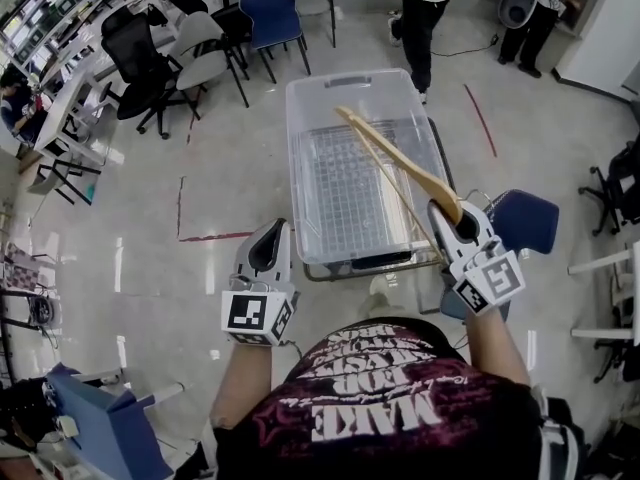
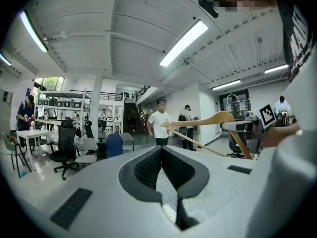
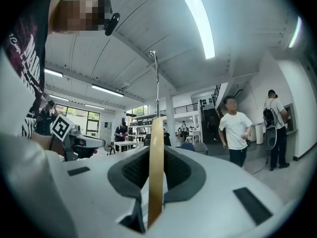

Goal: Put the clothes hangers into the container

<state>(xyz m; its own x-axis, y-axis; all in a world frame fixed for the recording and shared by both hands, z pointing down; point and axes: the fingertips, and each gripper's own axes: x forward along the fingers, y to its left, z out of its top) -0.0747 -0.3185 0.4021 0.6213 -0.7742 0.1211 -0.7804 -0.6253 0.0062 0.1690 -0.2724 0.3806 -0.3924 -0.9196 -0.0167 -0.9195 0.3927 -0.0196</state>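
Note:
A clear plastic container (image 1: 300,148) stands on a wire cart straight ahead of me. My right gripper (image 1: 452,218) is shut on one end of a wooden clothes hanger (image 1: 400,163), which slants up and left over the container's right half. In the right gripper view the hanger (image 3: 156,172) stands edge-on between the pads, its metal hook (image 3: 157,78) pointing up. My left gripper (image 1: 268,236) hovers at the container's front left corner. Its jaws stand a little apart with nothing between them (image 2: 161,155). From there the hanger (image 2: 208,120) shows at the right.
Office chairs (image 1: 150,58) and a blue chair (image 1: 270,8) stand at the back left. Another blue chair (image 1: 525,218) is close on the right of the cart. Two people (image 1: 425,8) stand beyond the container. A blue object (image 1: 95,423) sits low at my left.

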